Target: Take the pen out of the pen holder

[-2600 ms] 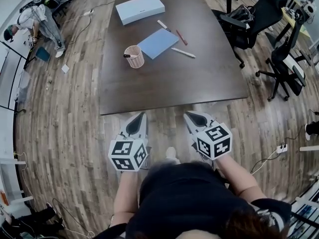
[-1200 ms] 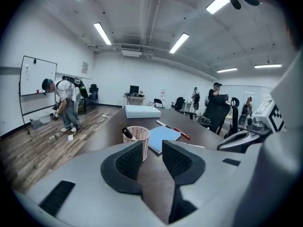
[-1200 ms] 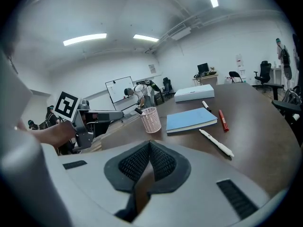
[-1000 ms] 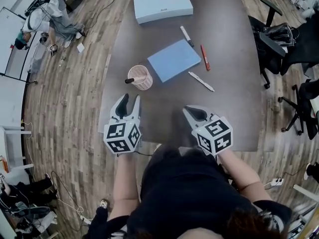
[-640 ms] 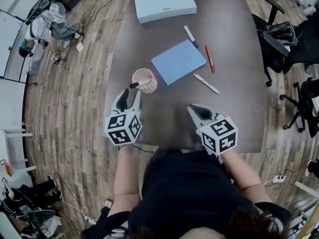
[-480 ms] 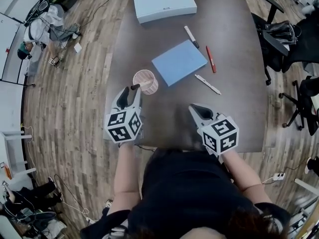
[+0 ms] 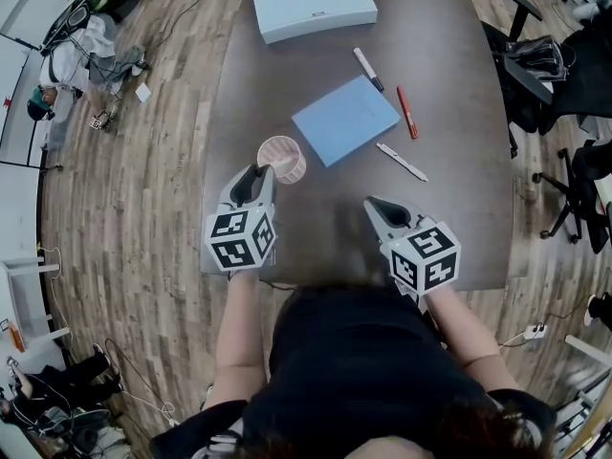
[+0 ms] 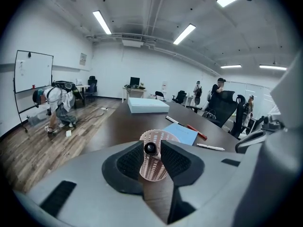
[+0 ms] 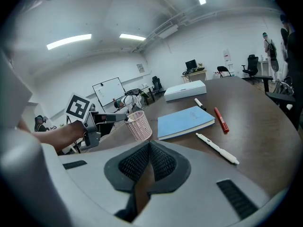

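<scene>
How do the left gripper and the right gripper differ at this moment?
Place: the left gripper is at the pink pen holder; the right gripper is over bare table.
Jaws: the left gripper's are closing around the end of the black pen; the right gripper's are together, with nothing between.
Both point away from the person.

A dark table (image 7: pixel 459 84) stands on plank floor (image 7: pixel 134 208) beside black office chairs (image 7: pixel 535 60).
</scene>
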